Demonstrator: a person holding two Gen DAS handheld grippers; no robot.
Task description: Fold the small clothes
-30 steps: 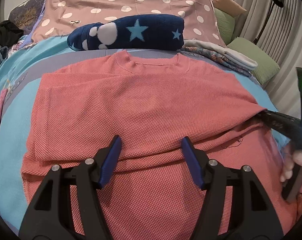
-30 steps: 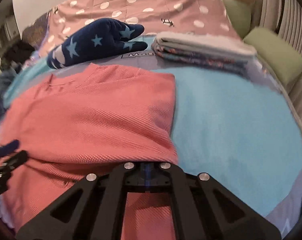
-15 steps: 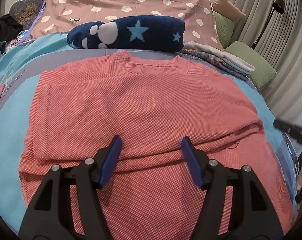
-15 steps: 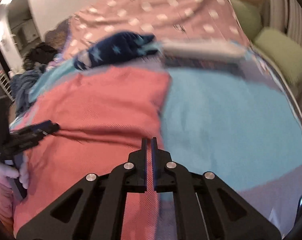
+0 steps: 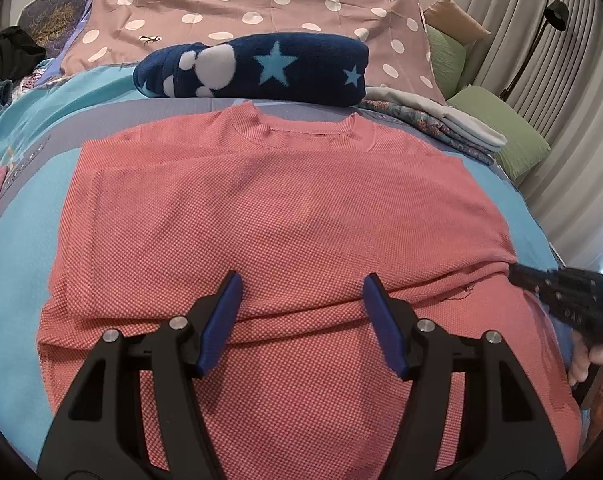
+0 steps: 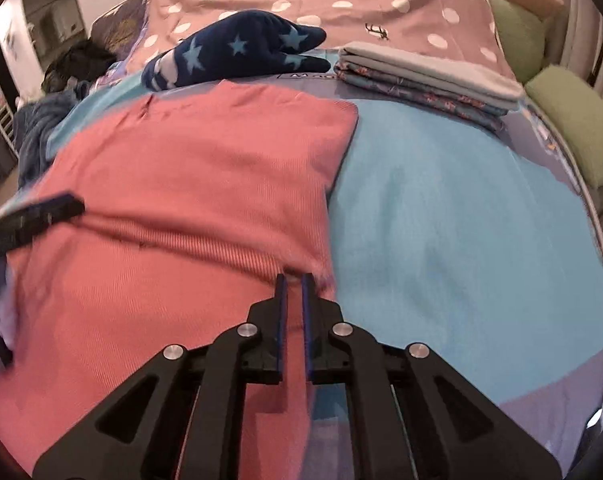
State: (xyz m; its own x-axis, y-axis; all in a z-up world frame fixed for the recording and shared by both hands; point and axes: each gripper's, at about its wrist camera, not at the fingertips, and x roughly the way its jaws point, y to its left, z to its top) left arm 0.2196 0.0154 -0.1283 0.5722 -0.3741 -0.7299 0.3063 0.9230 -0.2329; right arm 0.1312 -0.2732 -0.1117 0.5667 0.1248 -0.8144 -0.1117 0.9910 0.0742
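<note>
The left gripper hovers wide over the shirt, while the right gripper, jaws nearly closed at the hem's three-o'clock edge, may snag only one layer and drag the fold askew.

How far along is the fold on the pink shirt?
Done: a folded stack sits at the back, and the pink shirt lies flat with one layer folded across it.
In hand: the right claw, nearly closed, is at that fold's right edge; a grip can't be confirmed. The left claw hovers open over the fold line.
Left: probably the final fold-over and stacking.
</note>
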